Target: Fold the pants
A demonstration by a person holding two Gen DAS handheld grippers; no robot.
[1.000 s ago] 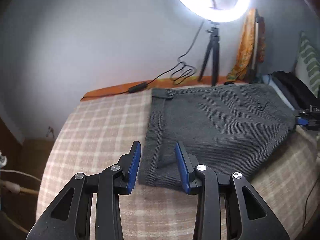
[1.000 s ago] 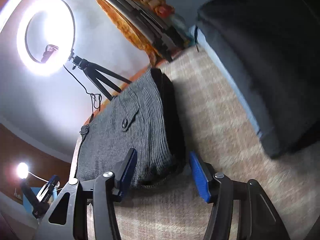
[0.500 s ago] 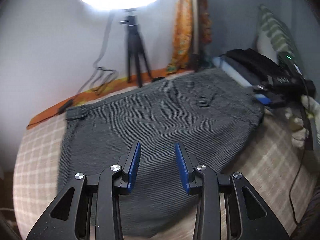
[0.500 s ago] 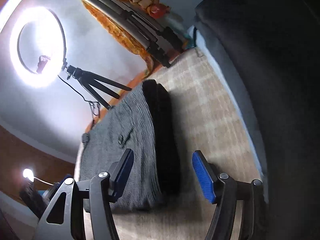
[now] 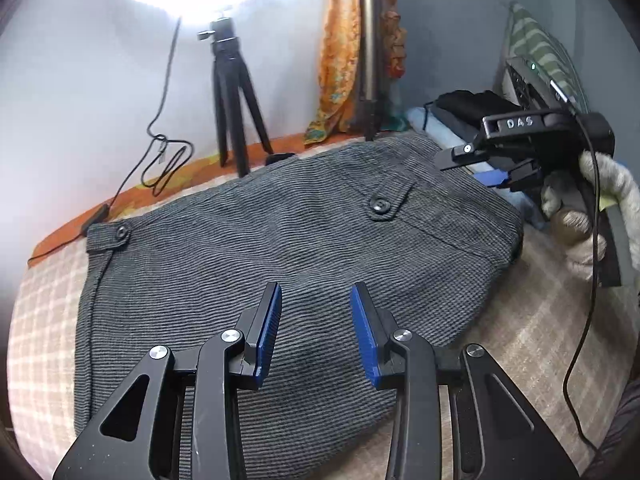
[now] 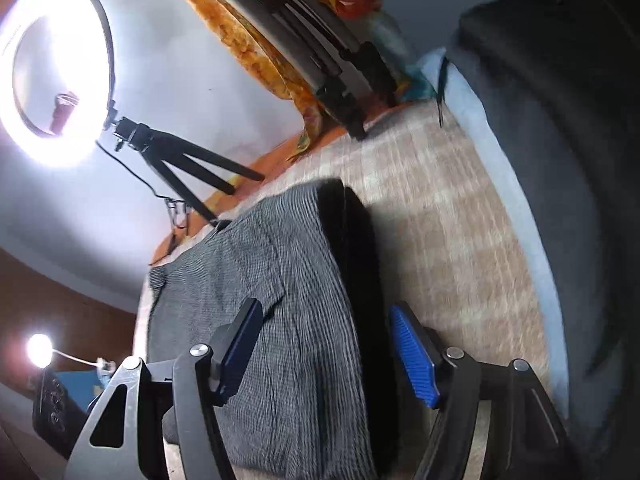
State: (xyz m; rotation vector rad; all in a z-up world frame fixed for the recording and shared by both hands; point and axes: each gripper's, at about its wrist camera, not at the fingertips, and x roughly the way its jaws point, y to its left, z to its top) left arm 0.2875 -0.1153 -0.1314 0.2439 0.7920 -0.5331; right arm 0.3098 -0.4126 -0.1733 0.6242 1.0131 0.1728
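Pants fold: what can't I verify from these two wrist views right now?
- Pants: near hem hidden behind the left gripper, left wrist view.
- Layers under the fold: covered by the top layer, both views.
- Right gripper: contact with the fabric unclear, right wrist view, blurred.

A home bedroom: a bed (image 5: 44,320) with a checked cover, a striped pillow (image 5: 536,46) and folded dark clothes (image 5: 468,106) against the wall, a ring light (image 6: 60,76) on a tripod (image 5: 234,92).

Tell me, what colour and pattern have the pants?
Dark grey pants with fine ribbed stripes, seen best in the left wrist view.
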